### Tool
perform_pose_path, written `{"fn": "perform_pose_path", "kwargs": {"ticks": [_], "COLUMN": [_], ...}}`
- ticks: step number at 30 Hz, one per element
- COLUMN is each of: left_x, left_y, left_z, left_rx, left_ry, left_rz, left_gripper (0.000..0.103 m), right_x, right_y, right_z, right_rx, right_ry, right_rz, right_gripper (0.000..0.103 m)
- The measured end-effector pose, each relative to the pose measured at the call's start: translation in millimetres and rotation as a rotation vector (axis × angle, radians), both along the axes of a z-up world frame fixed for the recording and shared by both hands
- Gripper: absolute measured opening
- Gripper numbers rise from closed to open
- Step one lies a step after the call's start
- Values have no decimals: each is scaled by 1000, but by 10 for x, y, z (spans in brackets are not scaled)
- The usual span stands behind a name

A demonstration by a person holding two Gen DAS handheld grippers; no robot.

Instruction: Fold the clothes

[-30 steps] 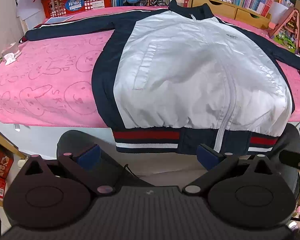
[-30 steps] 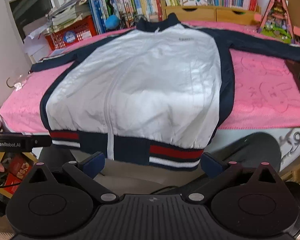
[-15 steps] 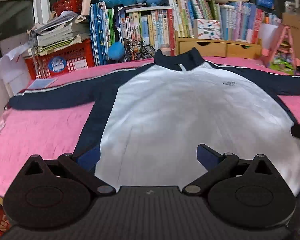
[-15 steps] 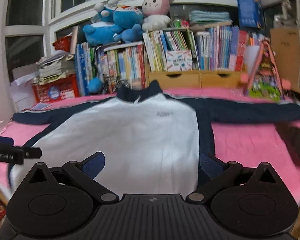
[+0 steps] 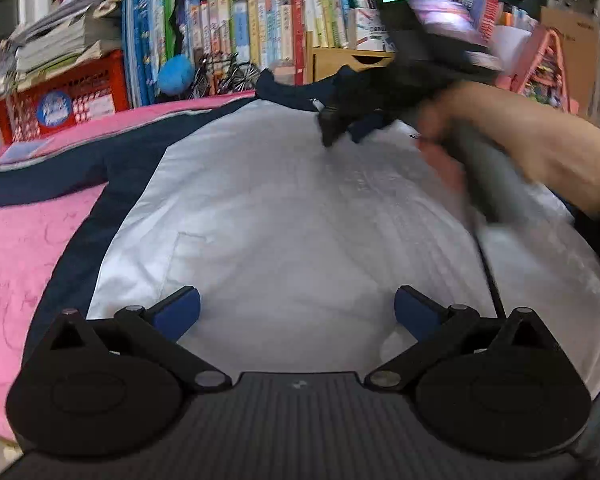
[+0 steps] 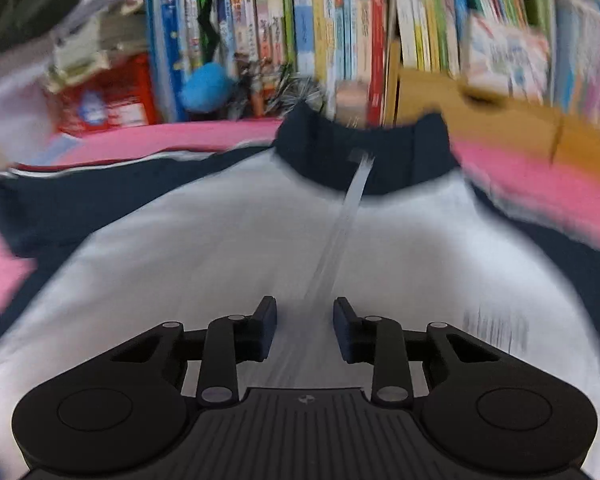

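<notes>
1. A white and navy jacket lies spread flat, front up, on a pink-covered bed, its collar towards the bookshelf at the far edge.
2. A second ago both grippers hung below the hem at the near edge; now both are over the chest, so a grasp looks imminent.
3. The left gripper hovers low, jaws released wide.
4. The right gripper, held by a hand, reaches towards the collar, jaws narrowed astride the zip, grasping nothing.
</notes>
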State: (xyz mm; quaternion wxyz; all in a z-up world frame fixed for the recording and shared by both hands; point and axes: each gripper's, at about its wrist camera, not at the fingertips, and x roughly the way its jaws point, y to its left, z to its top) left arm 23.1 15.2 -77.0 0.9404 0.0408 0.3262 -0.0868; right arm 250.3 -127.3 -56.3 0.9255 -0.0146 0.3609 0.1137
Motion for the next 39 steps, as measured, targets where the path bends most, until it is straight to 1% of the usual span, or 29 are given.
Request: {"fn": "perform_pose_path", "kwargs": {"ticks": [2,5,7,9,14,16,17,18,19,20,21,23,24,26,27,29,32,34,35,37,39], "left_x": [-5,-10,-10,-9,-24,-18,-14,-15,-20,-25,-29,-34,-33,-21,-17,-13,-1,12,26,84,161], "left_y": [4,9,18,30,56,59,61,62,63,65,66,66,66,69,70,68,66,63,62,62,83], "left_z": [-15,-31,-36,-37,-46,-45,-43,-43,-45,-47,-49,-52,-52,-49,-48,-46,-41,-36,-26,23,101], "left_rx": [-1,-6,-8,-9,-13,-13,-12,-11,-11,-11,-11,-12,-12,-11,-11,-10,-9,-6,-5,-3,-23], "left_ry": [-14,-30,-35,-37,-43,-39,-37,-36,-36,-36,-37,-38,-38,-35,-34,-32,-26,-19,-7,36,78], "left_rz": [-8,-16,-23,-32,-47,-48,-49,-49,-49,-50,-50,-49,-49,-50,-50,-48,-45,-43,-43,-42,-40], "left_gripper": [103,103,103,103,103,103,103,103,103,103,103,103,103,103,103,103,103,103,103,103,103], "right_x": [381,834,1085,1305,1738,1853,1898,1907,1883,1833,1756,1501,1358,1016,830,414,-200,-502,-653,-955,-1235], "right_y": [2,13,28,70,57,106,123,120,92,47,-19,-227,-345,-639,-821,-1258,-1984,-2467,-2709,-3193,-3646], "right_z": [-10,-29,-43,-70,-118,-141,-146,-135,-116,-86,-48,64,129,302,395,571,734,712,701,679,646], "right_rx": [23,17,6,-40,-29,-72,-84,-71,-43,2,53,178,224,245,234,202,151,148,146,142,138], "right_ry": [1,-3,-2,-21,-32,-47,-50,-40,-26,-14,-11,-47,-68,-125,-159,-230,-296,-296,-296,-295,-291], "right_rz": [-47,-91,-112,-129,-184,-199,-209,-223,-232,-237,-235,-204,-192,-192,-208,-259,-409,-537,-600,-728,-848], "right_gripper": [33,33,33,33,36,36,39,39,42,47,49,60,64,77,79,90,95,99,100,100,100]}}
